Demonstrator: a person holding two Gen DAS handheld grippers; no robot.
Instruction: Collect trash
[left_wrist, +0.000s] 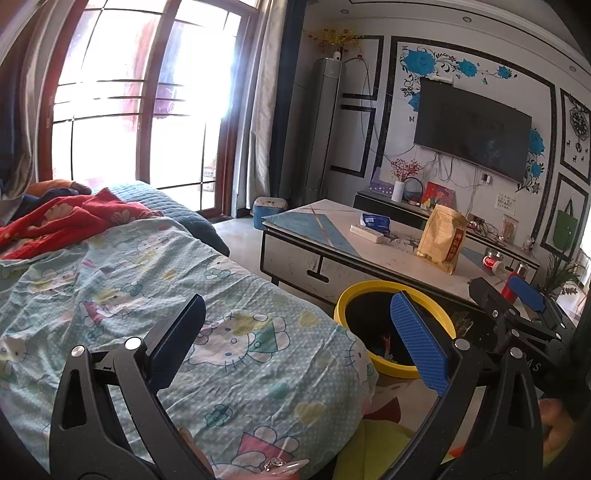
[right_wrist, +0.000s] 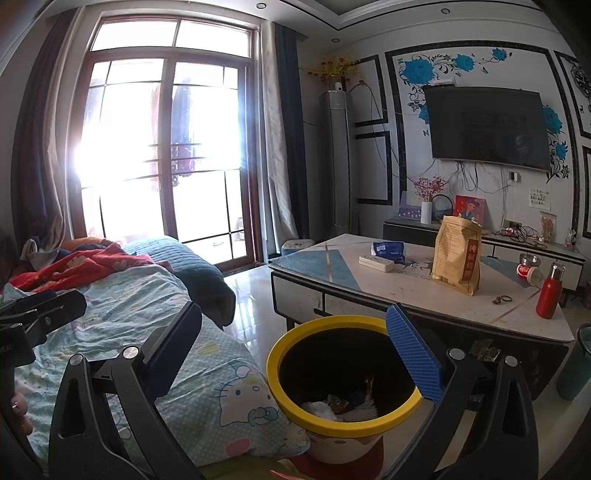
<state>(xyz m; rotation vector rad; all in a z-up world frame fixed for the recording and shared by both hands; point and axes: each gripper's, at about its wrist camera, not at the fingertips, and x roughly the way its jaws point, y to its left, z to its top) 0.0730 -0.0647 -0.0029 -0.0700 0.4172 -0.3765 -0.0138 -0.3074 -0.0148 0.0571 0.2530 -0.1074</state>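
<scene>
A sofa is being covered by a pale blue cartoon-cat sheet (right_wrist: 147, 295), with a red flowered blanket (left_wrist: 70, 218) being left crumpled at its far end. Strong daylight is being let in through a tall wood-framed window (right_wrist: 166, 147). A dark television (right_wrist: 487, 127) is being displayed on a wall decorated with blue flower stickers (left_wrist: 419, 61), and a grey standing air conditioner (right_wrist: 338, 158) is being kept in the corner. A white vase of red sprigs (right_wrist: 426, 211) is being kept on the low cabinet (right_wrist: 517, 245) below the television.
</scene>
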